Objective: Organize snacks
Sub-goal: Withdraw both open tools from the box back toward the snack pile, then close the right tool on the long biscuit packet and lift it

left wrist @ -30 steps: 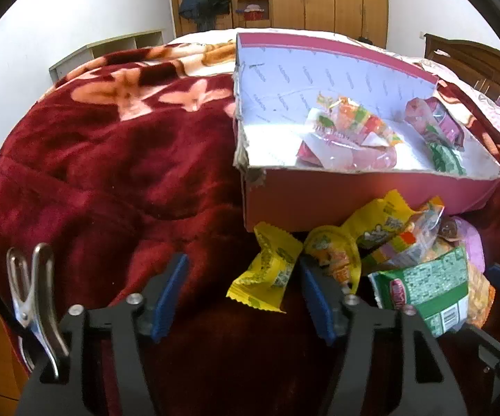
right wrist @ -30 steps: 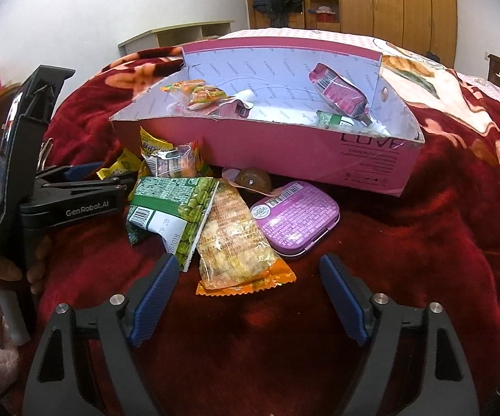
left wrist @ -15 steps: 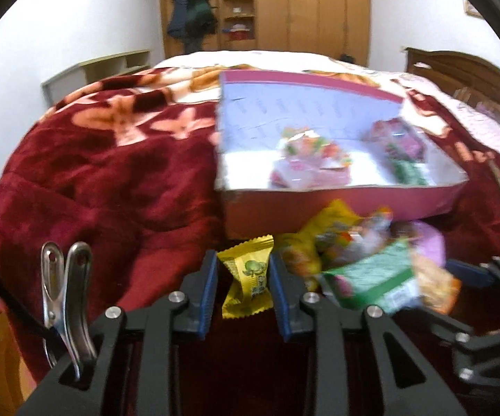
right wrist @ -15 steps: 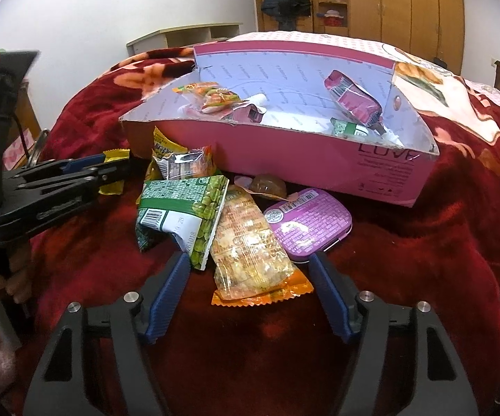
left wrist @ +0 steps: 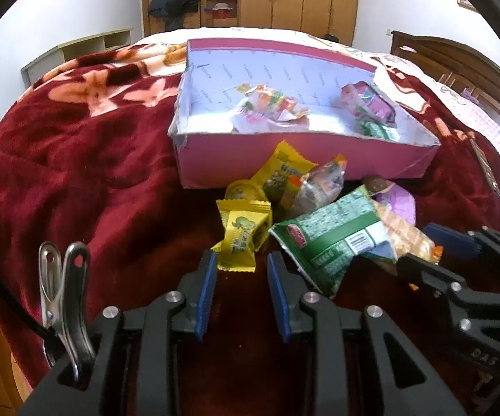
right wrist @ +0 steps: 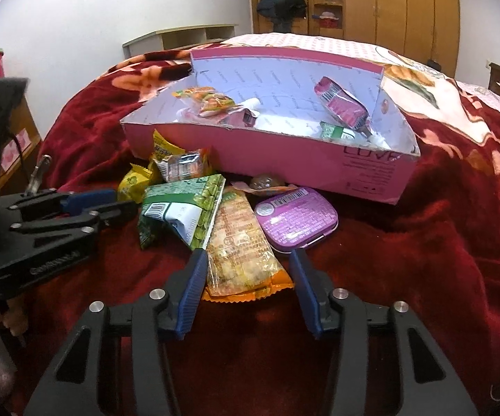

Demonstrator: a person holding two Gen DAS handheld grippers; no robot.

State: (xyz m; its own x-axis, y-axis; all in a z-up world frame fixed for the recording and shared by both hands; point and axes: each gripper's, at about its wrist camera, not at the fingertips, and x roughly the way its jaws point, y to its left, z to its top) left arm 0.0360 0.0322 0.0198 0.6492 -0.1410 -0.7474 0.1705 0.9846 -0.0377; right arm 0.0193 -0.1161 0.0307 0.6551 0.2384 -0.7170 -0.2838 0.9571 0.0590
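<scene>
Two hand-held claws work a pile of snacks on a red bed blanket (left wrist: 59, 173), in front of an open pink box (left wrist: 301, 159) that already holds a few packets. In the left wrist view, the left claw (left wrist: 241, 274) sits at lower centre, its blue pads narrowed around the bottom edge of a yellow candy (left wrist: 241, 232); the pads look close to the wrapper, but a firm pinch cannot be confirmed. In the right wrist view, the right claw (right wrist: 246, 284) is closing at lower centre, with an orange packet (right wrist: 239, 249) lying between its pads, which do not yet press it. The step in hand looks like picking up one snack in each claw. Next, each would likely need a firm pinch, a lift, and a carry over the box wall. The packet is flat, crinkly and clear-fronted, overlapped by a green bag (right wrist: 180, 211) on its left and touching a purple tin (right wrist: 296, 218) on its right.
</scene>
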